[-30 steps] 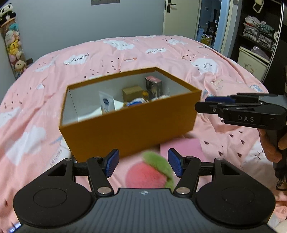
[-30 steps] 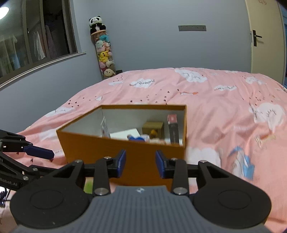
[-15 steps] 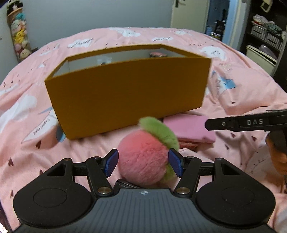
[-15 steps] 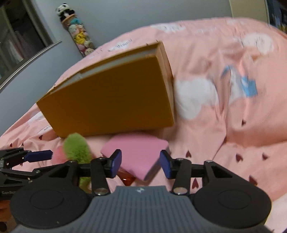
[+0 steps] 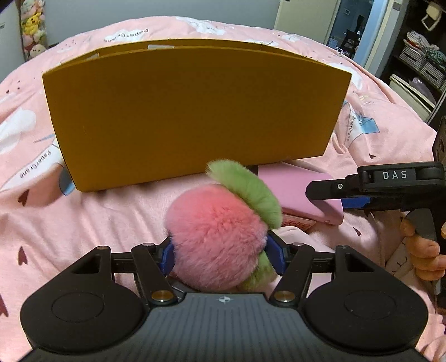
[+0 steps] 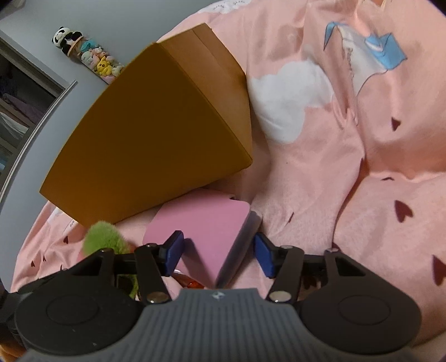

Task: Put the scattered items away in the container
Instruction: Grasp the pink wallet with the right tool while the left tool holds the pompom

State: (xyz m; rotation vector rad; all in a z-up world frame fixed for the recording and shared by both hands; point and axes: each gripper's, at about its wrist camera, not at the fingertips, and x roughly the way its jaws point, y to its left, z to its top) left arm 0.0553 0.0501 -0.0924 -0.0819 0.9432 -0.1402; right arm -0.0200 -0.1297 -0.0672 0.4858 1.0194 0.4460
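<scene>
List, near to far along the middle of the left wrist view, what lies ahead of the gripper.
left gripper → fluffy pink and green plush ball between its opening jaws → bare pink bedspread → orange box → more bedspread → grey wall.

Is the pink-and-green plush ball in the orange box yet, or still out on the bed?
Out. The plush ball lies on the pink bedspread in front of the orange box, between the opening left gripper fingers.
</scene>
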